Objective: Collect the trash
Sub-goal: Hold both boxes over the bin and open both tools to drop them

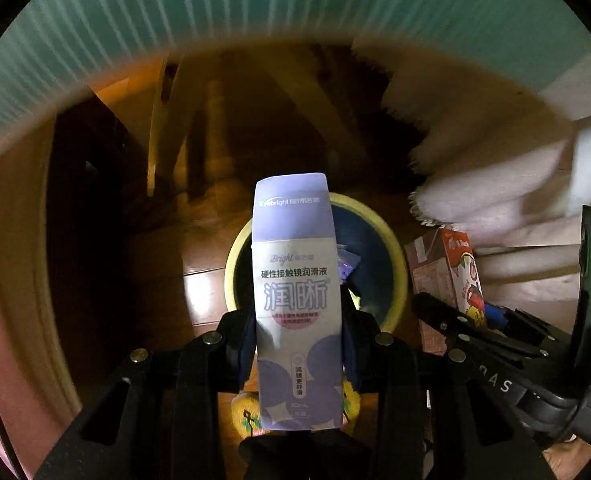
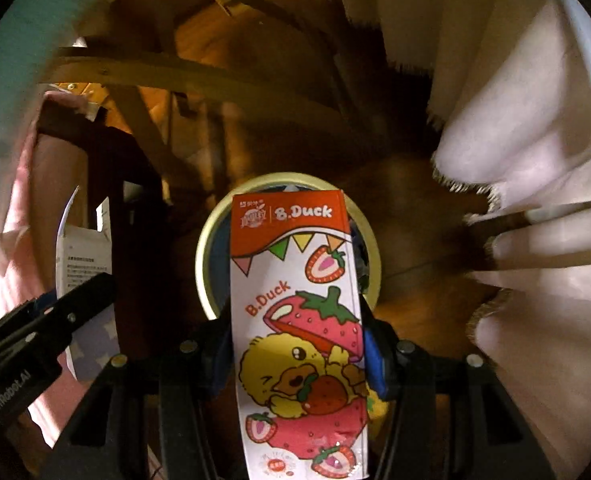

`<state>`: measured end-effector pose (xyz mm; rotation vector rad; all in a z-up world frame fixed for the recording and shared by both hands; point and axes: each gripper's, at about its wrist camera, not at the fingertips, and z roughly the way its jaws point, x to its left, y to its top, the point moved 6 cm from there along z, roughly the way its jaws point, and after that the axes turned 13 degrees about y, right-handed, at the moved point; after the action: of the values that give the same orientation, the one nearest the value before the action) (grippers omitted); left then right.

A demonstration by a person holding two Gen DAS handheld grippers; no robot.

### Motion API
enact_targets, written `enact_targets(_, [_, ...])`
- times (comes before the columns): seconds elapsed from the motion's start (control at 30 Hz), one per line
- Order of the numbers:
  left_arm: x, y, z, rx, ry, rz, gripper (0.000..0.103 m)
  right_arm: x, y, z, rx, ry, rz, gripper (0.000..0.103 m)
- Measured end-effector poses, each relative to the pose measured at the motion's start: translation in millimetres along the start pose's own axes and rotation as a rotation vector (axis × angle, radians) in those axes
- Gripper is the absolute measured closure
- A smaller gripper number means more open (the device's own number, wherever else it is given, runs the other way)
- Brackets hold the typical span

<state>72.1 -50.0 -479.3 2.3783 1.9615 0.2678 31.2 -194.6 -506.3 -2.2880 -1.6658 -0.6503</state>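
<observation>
While over 1 bin [image 1: 395, 264]: 2 cartons, 2 grippers.

Dim, warm-lit, bg smeared w/ motion blur, fisheye bending at edges, glare patch on wood floor [image 1: 199, 292].

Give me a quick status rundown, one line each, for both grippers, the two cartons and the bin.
left gripper: shut on the purple carton, pointing down.
purple carton: held upright-looking between the pads, above the bin.
right gripper: shut on the strawberry carton, pointing down.
strawberry carton: held between the pads, above the bin.
yellow-rimmed bin: open on the wooden floor, something already inside; neither carton dropped in yet.
</observation>
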Motion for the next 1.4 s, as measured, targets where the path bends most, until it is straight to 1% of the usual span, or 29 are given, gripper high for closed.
enact_targets(0.1, [0,-1,26,0.003,0.015,-0.01,0.067,-9,3,26,0.011,0.012,0.008,0.048])
enact_targets(0.13, [1,1,32,0.01,0.018,-0.013,0.063,-9,3,33,0.015,0.018,0.015,0.048])
enact_targets(0.17, [-1,2,39,0.021,0.014,-0.018,0.057,-11,3,39,0.02,0.026,0.025,0.048])
enact_targets(0.23, [0,1,52,0.037,0.007,-0.025,0.02,-16,2,50,0.038,0.026,0.038,0.048])
enact_targets(0.27, [3,0,54,0.035,0.019,-0.027,0.017,-17,1,55,0.049,0.018,0.039,0.047])
enact_targets(0.3, [5,-1,56,0.029,0.025,-0.027,0.017,-16,-1,58,0.055,0.012,0.036,0.042])
enact_targets(0.33, [5,-3,60,0.029,0.029,-0.023,0.016,-16,-1,60,0.054,0.007,0.029,0.034])
enact_targets(0.4, [5,-6,66,0.036,0.039,-0.012,0.015,-15,-2,61,0.043,0.005,0.014,0.026])
enact_targets(0.5, [9,-9,67,0.03,0.047,-0.015,0.014,-19,-6,60,0.026,-0.025,0.005,0.025])
enact_targets(0.6, [11,-12,60,0.012,0.058,-0.013,0.014,-20,-9,53,0.017,-0.03,0.02,0.025])
enact_targets(0.83, [11,-14,18,-0.021,0.078,0.019,0.014,-4,-15,17,-0.033,-0.023,0.029,0.025])
enact_targets(0.97, [15,-15,-19,-0.031,0.078,0.021,0.014,7,-18,-11,-0.05,-0.012,0.057,0.025])
enact_targets(1.13, [23,-16,-73,-0.036,0.058,0.02,0.014,29,-27,-56,-0.044,-0.004,0.061,0.025])
enact_targets(1.27, [34,-18,-129,-0.039,0.014,0.001,0.014,55,-34,-103,-0.054,0.023,0.045,0.025])
enact_targets(1.4, [48,-19,-193,-0.073,-0.017,-0.008,0.014,91,-41,-158,-0.054,0.035,-0.015,0.025])
